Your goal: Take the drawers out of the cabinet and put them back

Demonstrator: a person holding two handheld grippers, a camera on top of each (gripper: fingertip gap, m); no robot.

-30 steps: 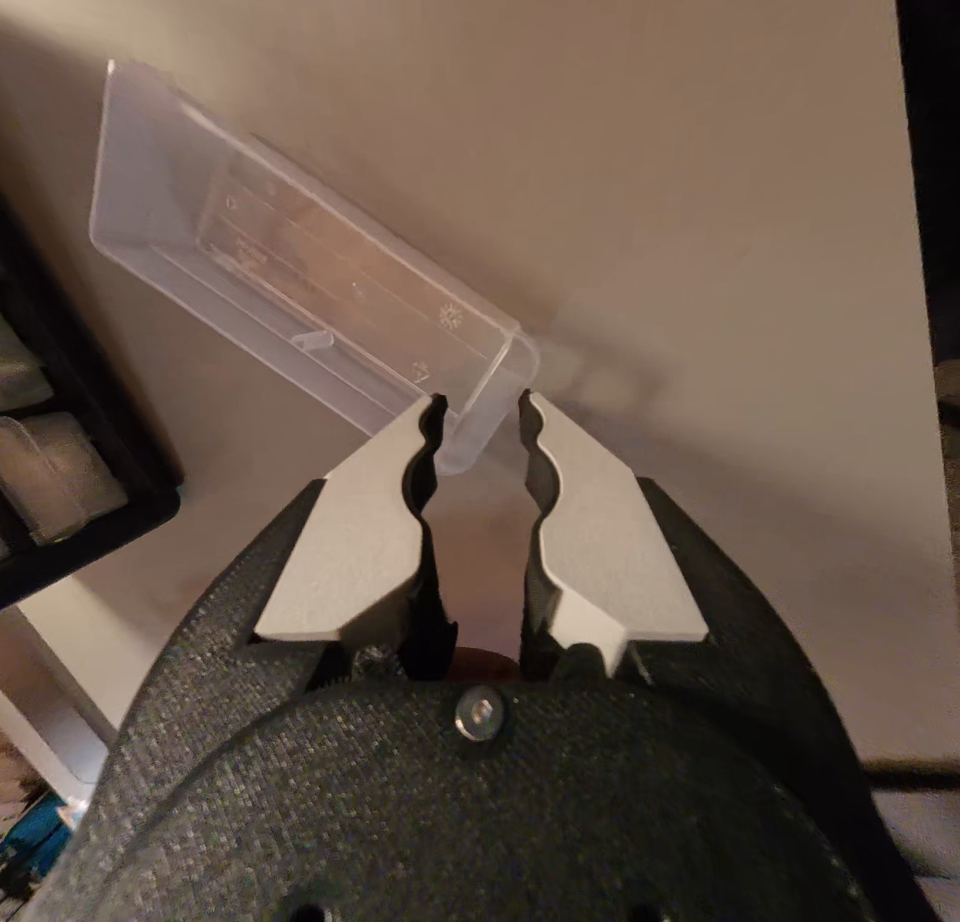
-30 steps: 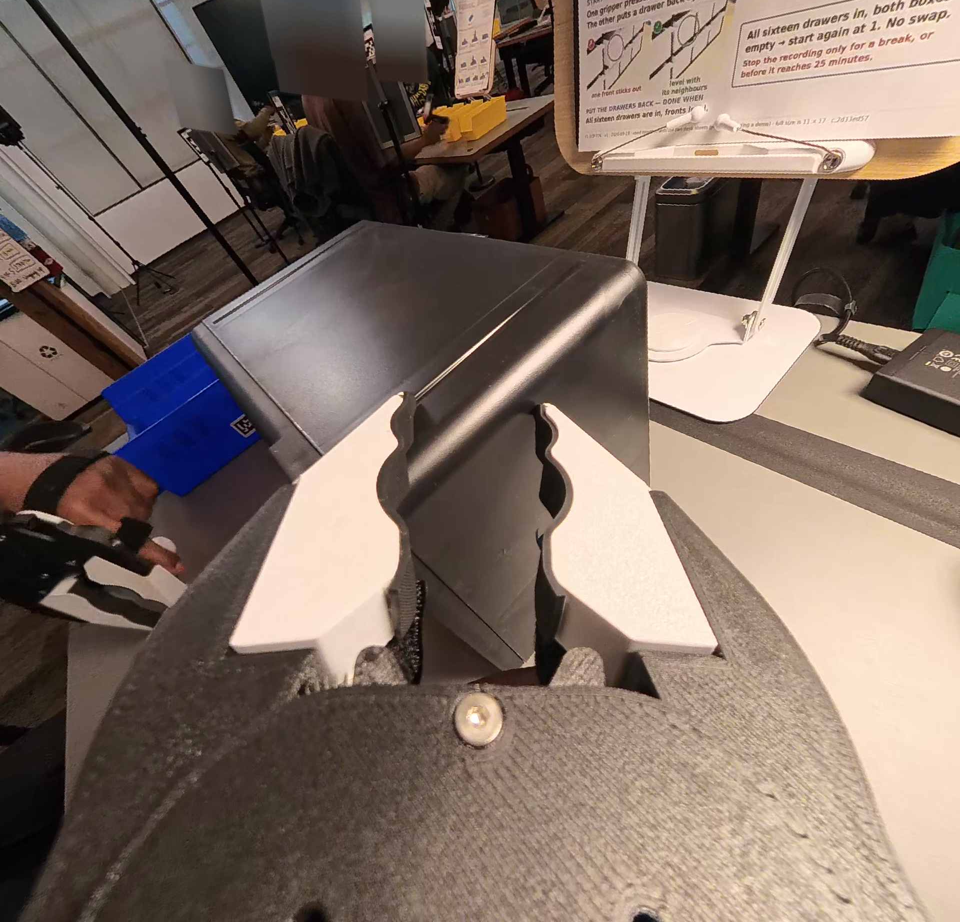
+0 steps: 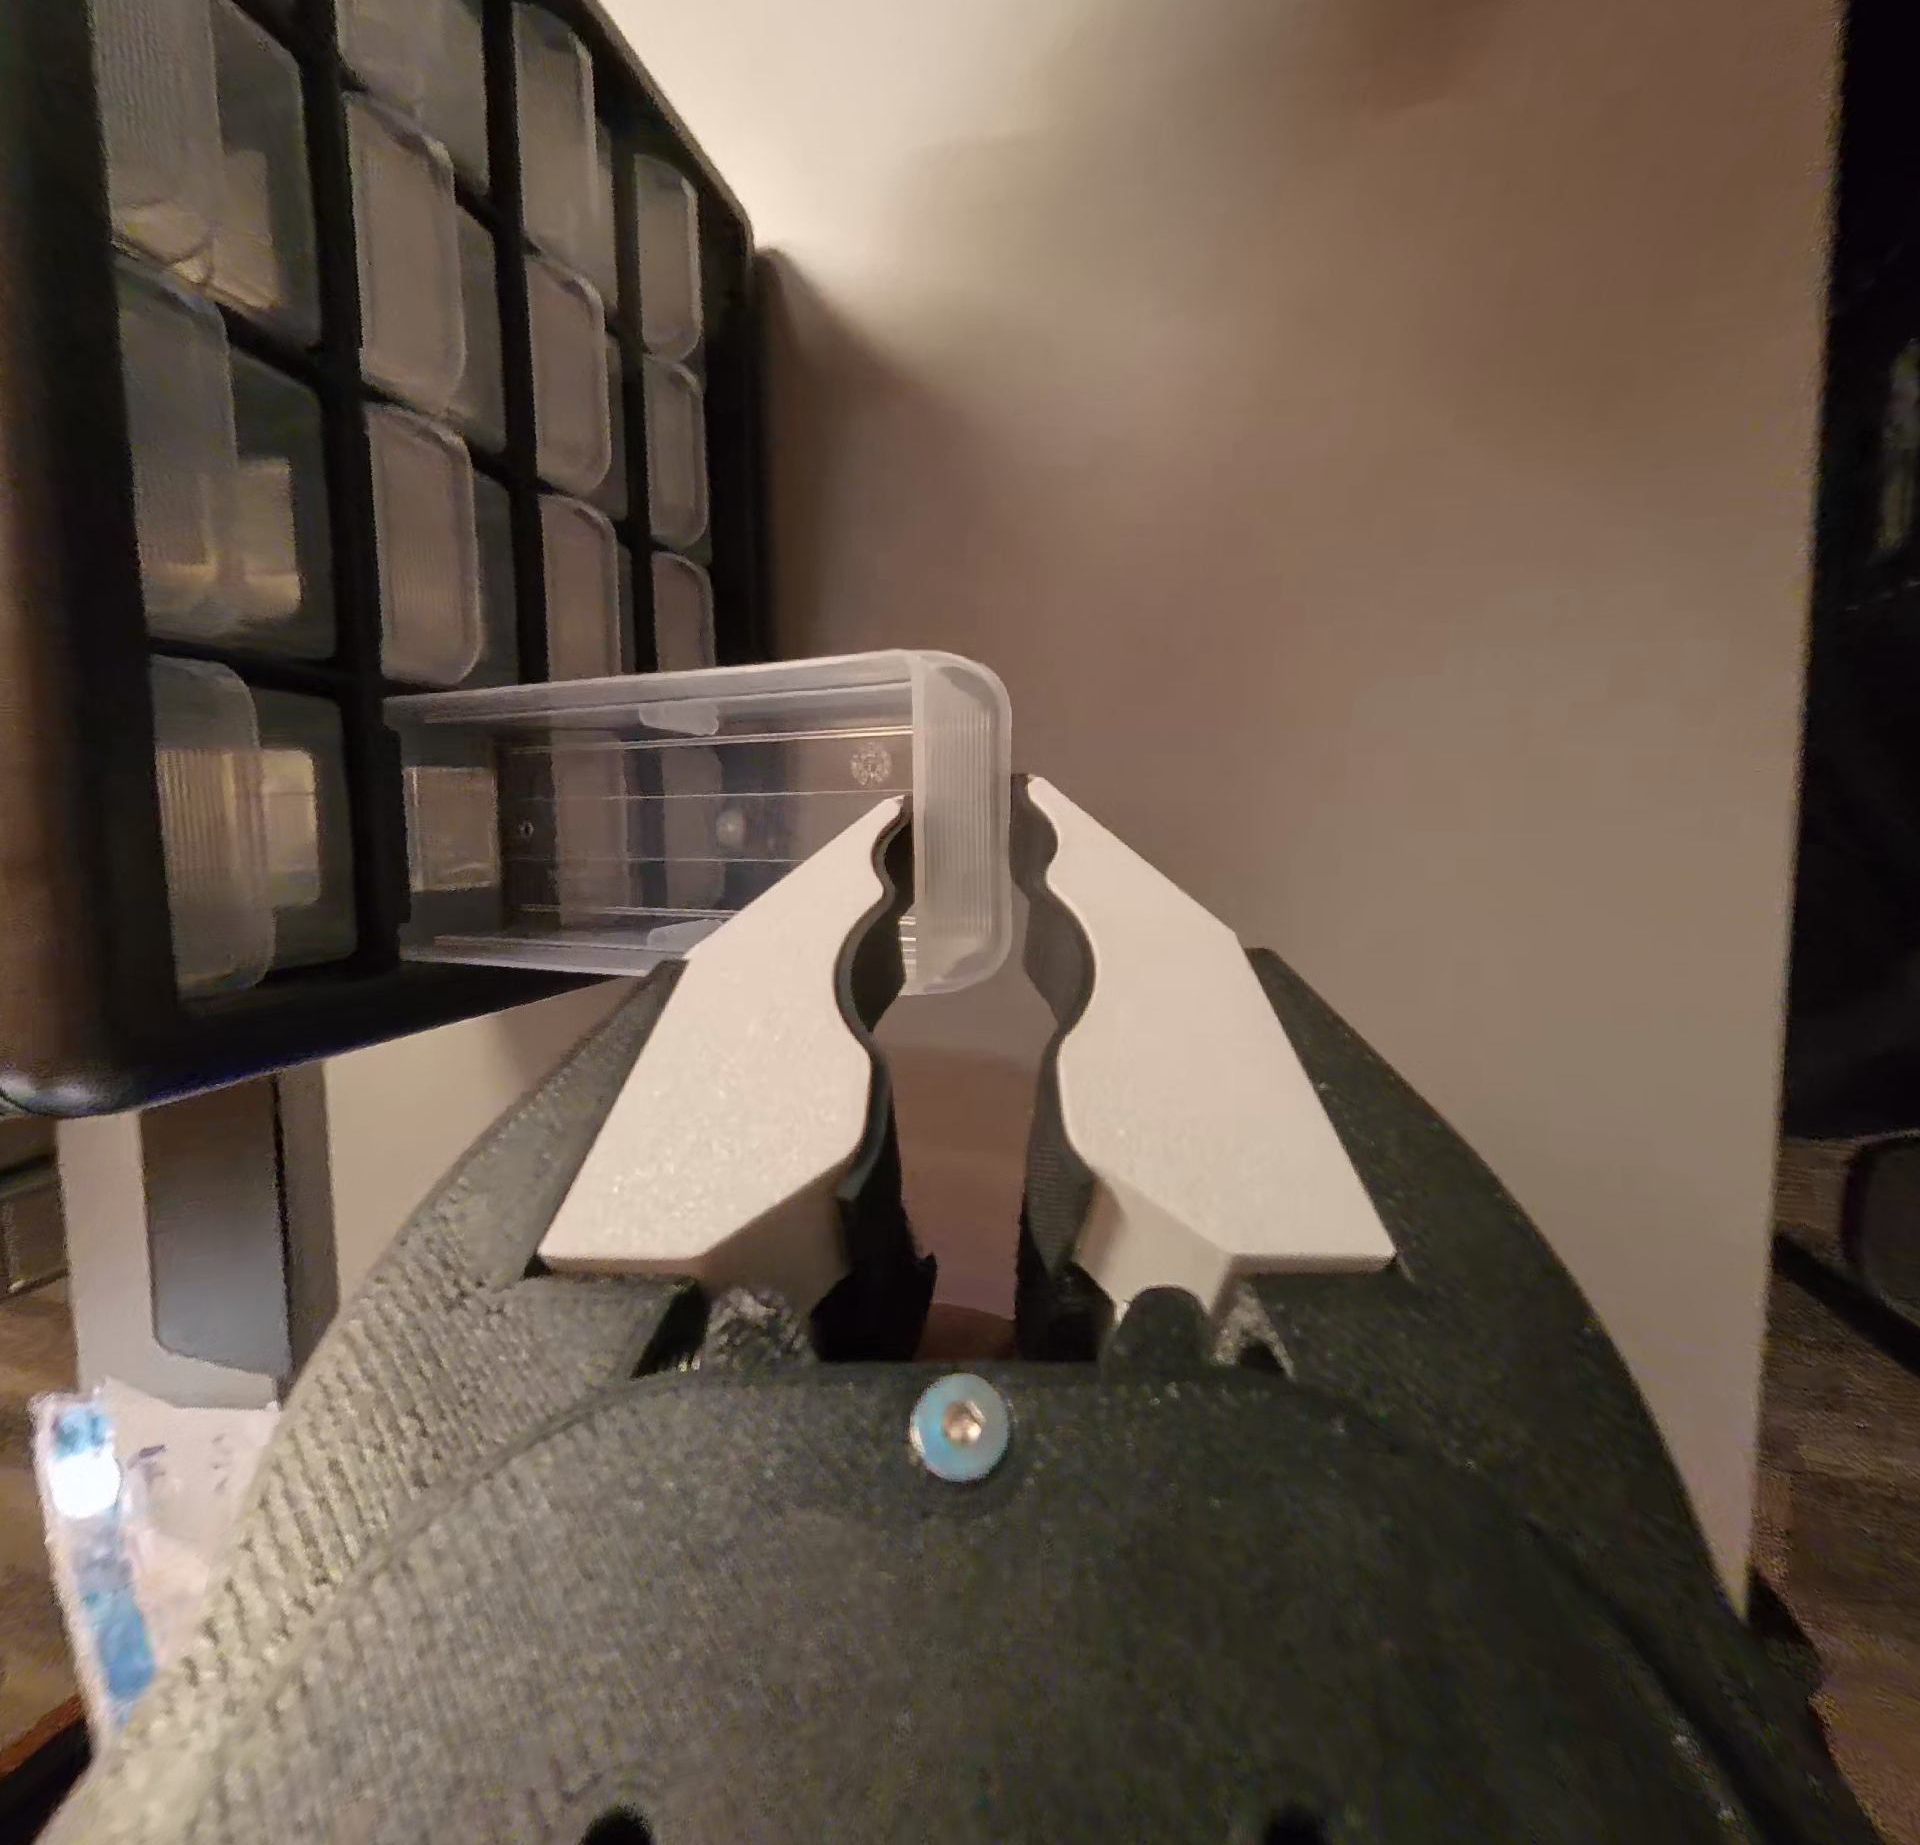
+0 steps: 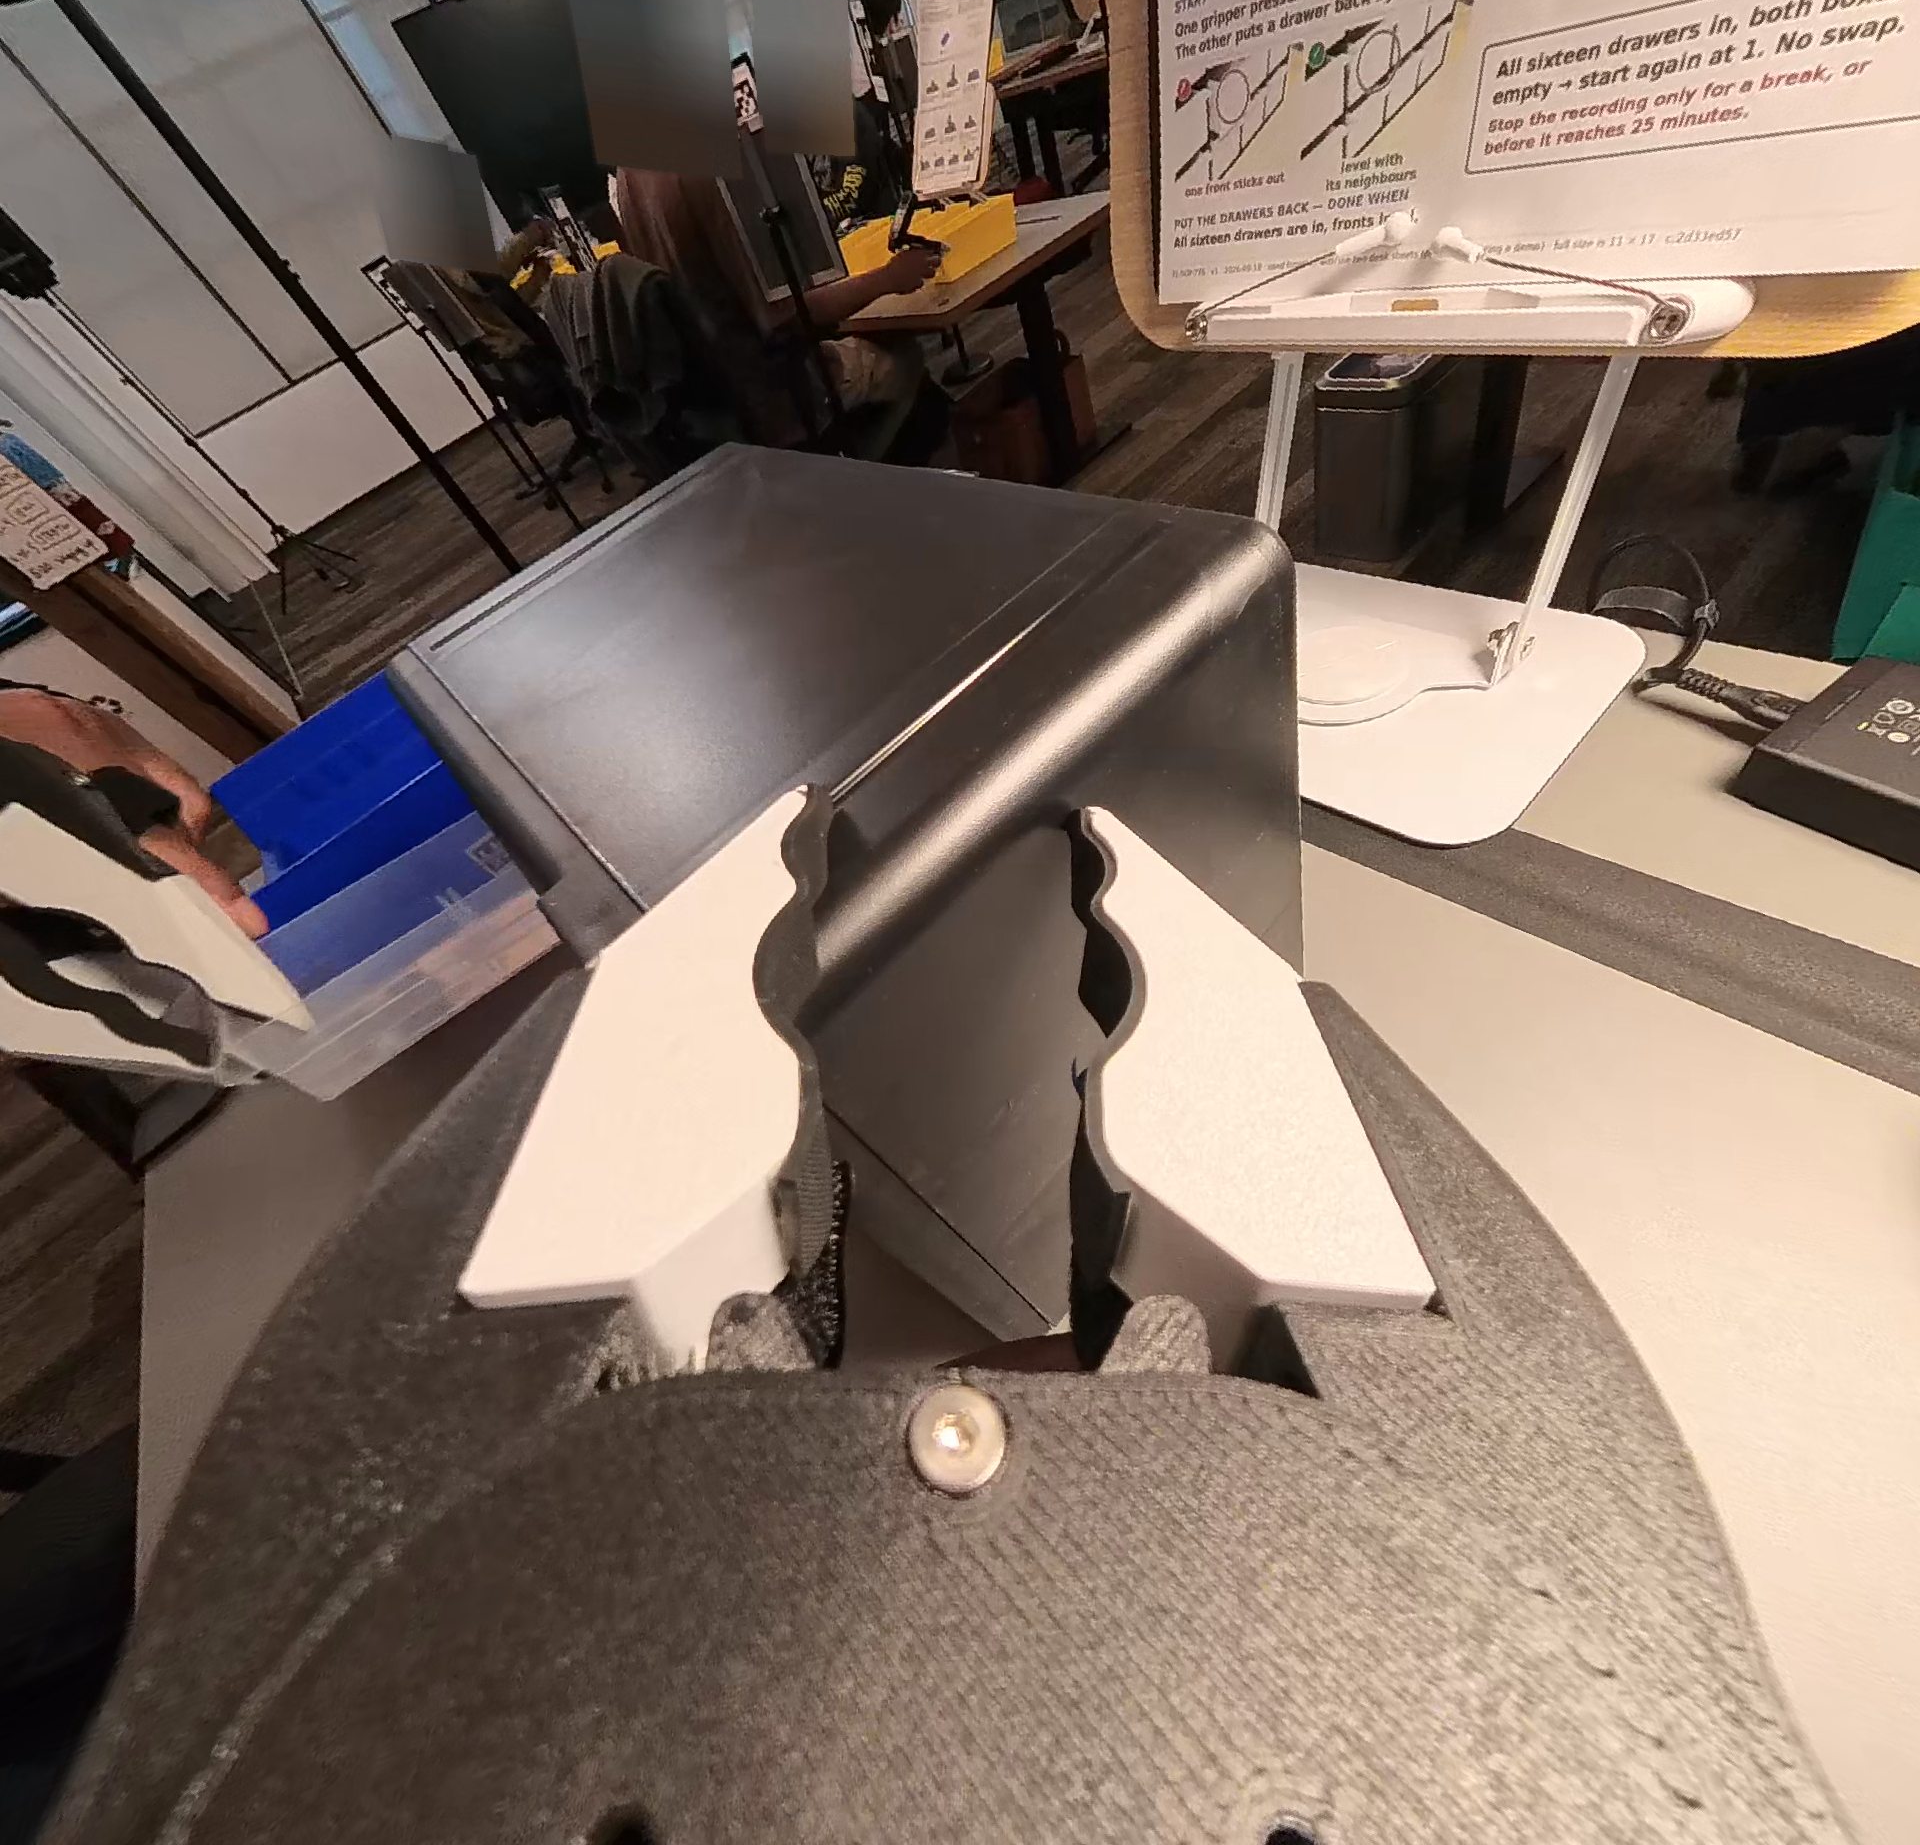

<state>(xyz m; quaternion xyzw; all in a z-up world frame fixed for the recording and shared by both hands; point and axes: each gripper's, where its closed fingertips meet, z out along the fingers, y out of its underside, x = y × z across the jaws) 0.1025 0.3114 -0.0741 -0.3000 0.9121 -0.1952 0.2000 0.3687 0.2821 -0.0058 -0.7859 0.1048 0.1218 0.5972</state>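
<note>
The clear drawer's (image 3: pixel 665 839) back end sits hidden inside the cabinet (image 3: pixel 343 611).

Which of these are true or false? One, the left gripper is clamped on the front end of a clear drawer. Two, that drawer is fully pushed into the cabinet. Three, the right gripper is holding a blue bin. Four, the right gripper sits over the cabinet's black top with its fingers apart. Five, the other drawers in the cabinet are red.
1. True: the left gripper has its fingers closed on the front end of the clear drawer.
2. False: the drawer sticks well out of the cabinet, only its back end in a slot.
3. False: the right gripper holds nothing; the blue bin lies beyond the cabinet.
4. True.
5. False: the other drawers are clear and frosted.
</note>
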